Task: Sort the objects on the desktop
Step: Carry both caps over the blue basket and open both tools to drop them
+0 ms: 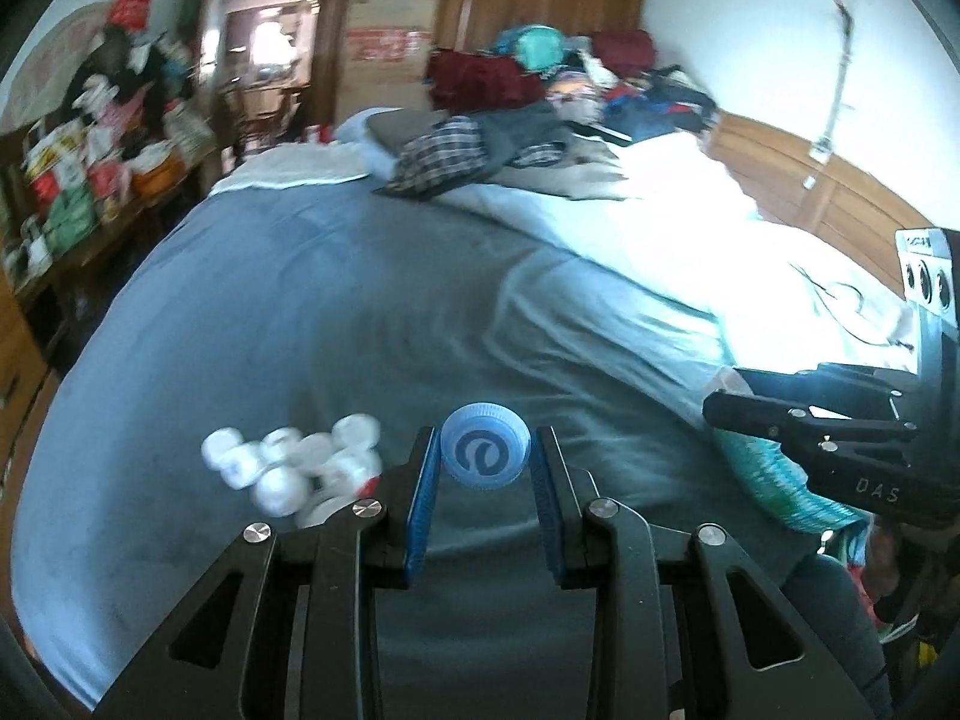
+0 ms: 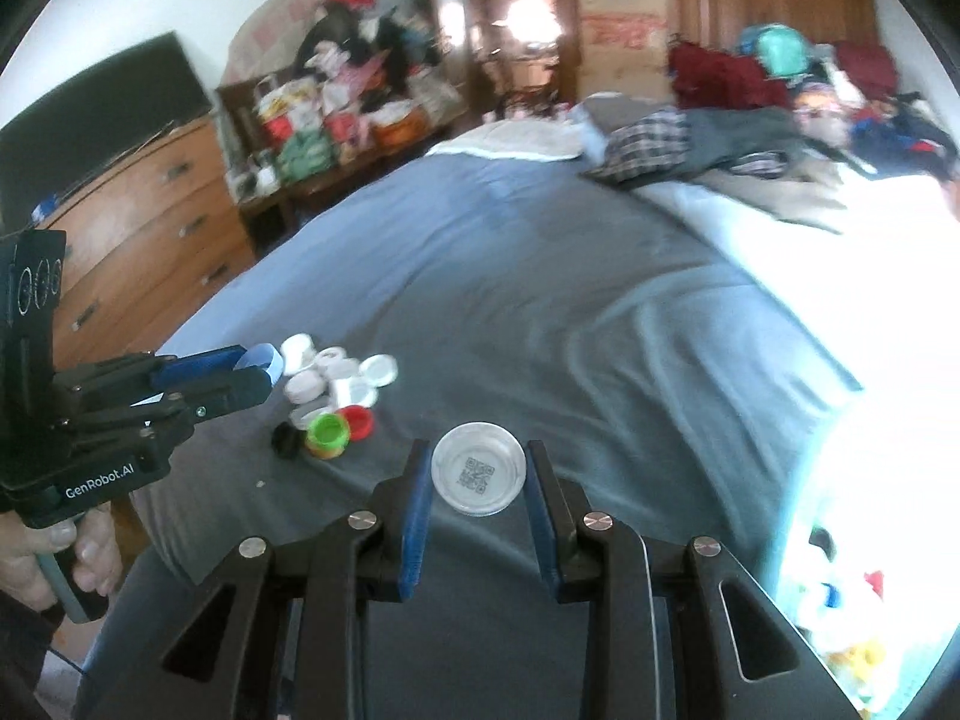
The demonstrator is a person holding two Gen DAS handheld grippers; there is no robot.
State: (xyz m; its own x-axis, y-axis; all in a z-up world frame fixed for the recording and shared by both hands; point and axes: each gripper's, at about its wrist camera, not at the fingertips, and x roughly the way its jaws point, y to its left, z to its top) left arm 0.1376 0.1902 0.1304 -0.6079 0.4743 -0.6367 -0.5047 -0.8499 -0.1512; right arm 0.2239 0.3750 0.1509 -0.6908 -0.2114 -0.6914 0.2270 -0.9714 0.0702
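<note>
both grippers loaded, caps over the bed

blue pads of my left gripper [image 1: 486, 459] are closed on a blue bottle cap [image 1: 485, 447], logo face toward the lens, held above the grey bedspread [image 1: 360, 330]. my right gripper [image 2: 479, 471] is likewise clamped on a clear round lid [image 2: 478, 469] with a qr code printed on it.

pile of white caps [image 2: 336, 372] lies on the bedspread just beside the left gripper tip; a red cap [image 2: 358, 420], green cap [image 2: 327, 429] and black cap [image 2: 287, 439] sit at its near edge, touching or nearly so.

judgement: step in hand is carrying each cap to its group. to do it well, bring the gripper low over the fabric before releasing, so the cap does not roll on the soft surface; set blue apart from the white cluster, and avoid nudging the pile on approach.

containers: no bin or tray visible in either view. sorting appears to be by heaps laid directly on the bed. motion blur is heavy, so i cannot count the caps.
</note>
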